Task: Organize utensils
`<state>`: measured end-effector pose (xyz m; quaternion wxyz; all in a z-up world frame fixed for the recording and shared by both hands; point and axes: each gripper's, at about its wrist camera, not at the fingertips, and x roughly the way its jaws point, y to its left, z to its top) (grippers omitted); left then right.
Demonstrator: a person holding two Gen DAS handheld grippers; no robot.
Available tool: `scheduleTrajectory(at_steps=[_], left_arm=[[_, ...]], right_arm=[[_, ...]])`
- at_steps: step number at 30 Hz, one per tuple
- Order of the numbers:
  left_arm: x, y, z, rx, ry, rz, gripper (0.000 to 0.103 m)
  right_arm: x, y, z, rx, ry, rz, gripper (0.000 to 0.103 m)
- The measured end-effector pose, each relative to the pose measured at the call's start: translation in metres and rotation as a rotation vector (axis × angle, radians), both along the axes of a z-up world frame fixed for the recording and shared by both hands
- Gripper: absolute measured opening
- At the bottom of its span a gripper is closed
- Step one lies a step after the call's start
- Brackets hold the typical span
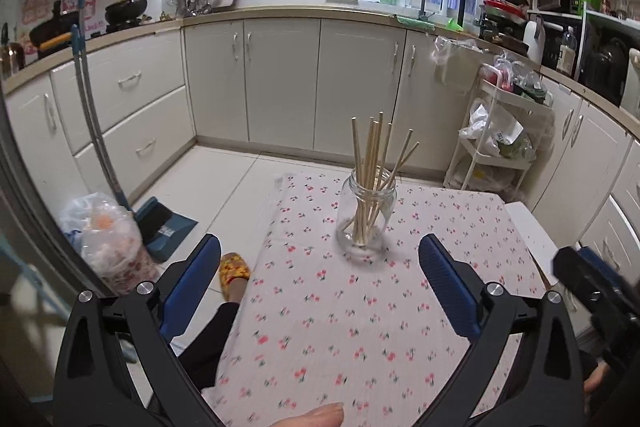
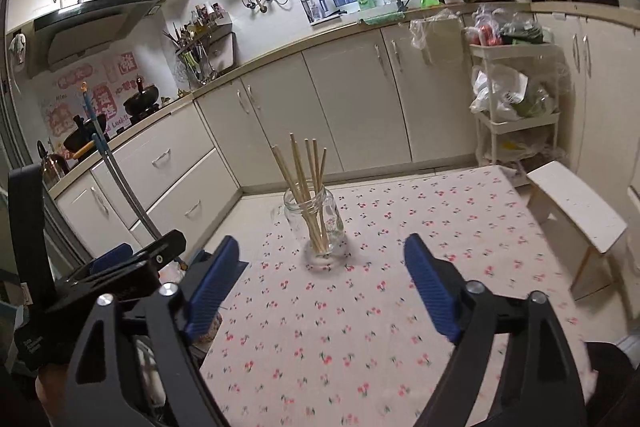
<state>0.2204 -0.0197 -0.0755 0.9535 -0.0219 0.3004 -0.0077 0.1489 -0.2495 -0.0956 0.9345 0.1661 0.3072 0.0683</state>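
A clear glass jar (image 1: 365, 217) (image 2: 316, 223) stands upright on the table with the cherry-print cloth (image 1: 360, 307) (image 2: 360, 307). Several wooden chopsticks (image 1: 374, 163) (image 2: 306, 179) lean inside it, fanning out above the rim. My left gripper (image 1: 320, 247) is open, well short of the jar, with nothing between its blue pads. My right gripper (image 2: 322, 251) is open too, short of the jar and holding nothing. The right gripper (image 1: 592, 279) shows at the right edge of the left wrist view, and the left gripper (image 2: 132, 263) at the left edge of the right wrist view.
White kitchen cabinets (image 1: 280, 79) run along the far wall. A white trolley (image 1: 496, 147) with bags stands right of the table, and a white stool (image 2: 576, 211) beside it. A lined bin (image 1: 108, 239), a dustpan (image 1: 168, 223) and a person's slippered foot (image 1: 234, 267) are on the floor at the left.
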Motion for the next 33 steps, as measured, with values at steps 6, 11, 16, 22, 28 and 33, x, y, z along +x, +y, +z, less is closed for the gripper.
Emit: scheduleTrajectory(at_steps=[6,11,16,22,28,33], left_arm=[[-0.051,0.000,0.034,0.047,-0.016,0.011,0.095],[-0.100,-0.001,0.055,0.056,-0.005,0.016,0.095],[-0.140,0.006,0.061,0.010,0.031,0.007,0.095],[-0.186,0.012,0.065,-0.013,0.069,-0.023,0.095],[-0.225,0.021,0.069,-0.001,0.042,-0.017,0.095],[-0.247,0.035,0.075,-0.017,0.014,0.003,0.095]], right_arm=[[-0.050,0.004,0.045,-0.053,-0.018,-0.012,0.096],[-0.098,0.008,0.066,-0.071,0.016,-0.003,0.096],[-0.138,0.006,0.070,-0.063,0.070,-0.031,0.096],[-0.177,0.012,0.075,-0.034,0.099,-0.035,0.096],[-0.201,0.024,0.080,-0.042,0.099,-0.014,0.096],[-0.216,0.024,0.094,-0.046,0.050,-0.037,0.096]])
